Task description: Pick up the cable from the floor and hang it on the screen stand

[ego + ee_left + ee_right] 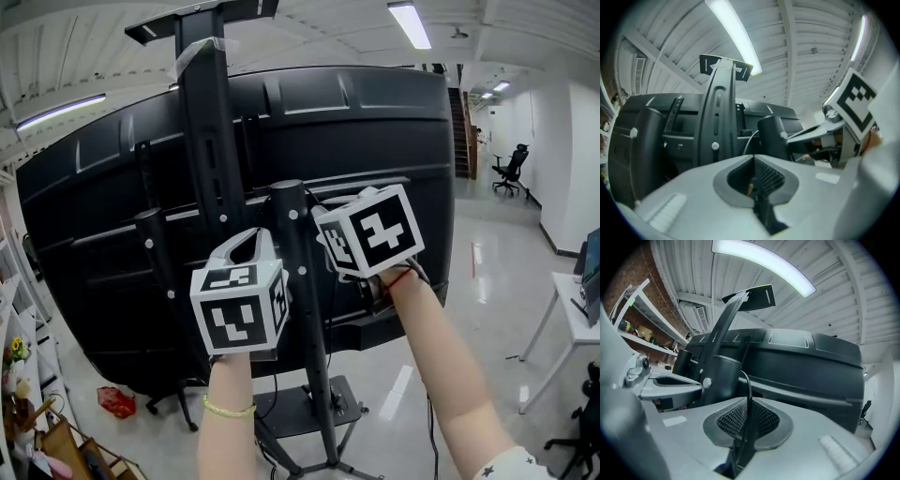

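The screen stand's black posts [298, 272] rise behind the big dark screen [375, 131]. My right gripper [749, 400] is shut on a thin black cable [749, 385] that climbs from its jaws toward the round post [723, 376]. In the head view the right gripper [349, 208] sits just right of that post, where the cable [317, 200] loops over a crossbar. My left gripper [753, 159] is shut, with a dark length of cable [764, 211] in the slit between its jaws. It is held low, in front of the same post [772, 136], left of the right gripper.
The stand's central column [719, 112] with its top bracket [725, 65] rises ahead. The wheeled stand base [309, 412] is on the glossy floor. A red bag [116, 401] and shelves [19, 375] are at the left, a desk [577, 309] and office chairs [511, 169] at the right.
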A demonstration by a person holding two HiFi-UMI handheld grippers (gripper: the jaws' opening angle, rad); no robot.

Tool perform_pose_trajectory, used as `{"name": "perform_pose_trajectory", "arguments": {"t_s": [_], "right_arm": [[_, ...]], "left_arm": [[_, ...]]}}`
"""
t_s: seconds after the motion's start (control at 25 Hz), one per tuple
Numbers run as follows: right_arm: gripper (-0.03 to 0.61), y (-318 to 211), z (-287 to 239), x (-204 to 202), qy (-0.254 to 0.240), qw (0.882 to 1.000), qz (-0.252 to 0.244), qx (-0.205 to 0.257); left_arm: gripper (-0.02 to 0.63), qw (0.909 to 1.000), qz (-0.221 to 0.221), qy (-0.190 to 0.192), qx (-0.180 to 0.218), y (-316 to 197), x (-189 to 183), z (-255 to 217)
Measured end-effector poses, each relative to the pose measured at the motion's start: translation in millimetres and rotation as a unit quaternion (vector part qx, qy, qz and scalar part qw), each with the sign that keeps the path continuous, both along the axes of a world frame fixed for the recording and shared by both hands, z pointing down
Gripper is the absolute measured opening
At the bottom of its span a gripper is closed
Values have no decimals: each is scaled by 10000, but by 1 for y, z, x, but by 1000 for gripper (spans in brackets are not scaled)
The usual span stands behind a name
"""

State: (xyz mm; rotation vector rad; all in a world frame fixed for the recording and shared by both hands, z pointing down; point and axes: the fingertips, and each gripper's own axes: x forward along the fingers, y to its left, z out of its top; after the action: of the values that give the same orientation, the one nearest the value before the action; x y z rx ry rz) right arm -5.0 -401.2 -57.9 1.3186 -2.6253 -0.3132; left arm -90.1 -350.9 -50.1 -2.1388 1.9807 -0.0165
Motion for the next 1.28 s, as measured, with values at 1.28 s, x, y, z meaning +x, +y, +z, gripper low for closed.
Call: {"name": "perform_pose_trajectory", "arguments": {"t_s": [1.28], "right_arm": [[-2,91,286,22,-1006,9923,206,-693]], "left_arm": [[8,9905,185,1058,-858,58,14,275]]}}
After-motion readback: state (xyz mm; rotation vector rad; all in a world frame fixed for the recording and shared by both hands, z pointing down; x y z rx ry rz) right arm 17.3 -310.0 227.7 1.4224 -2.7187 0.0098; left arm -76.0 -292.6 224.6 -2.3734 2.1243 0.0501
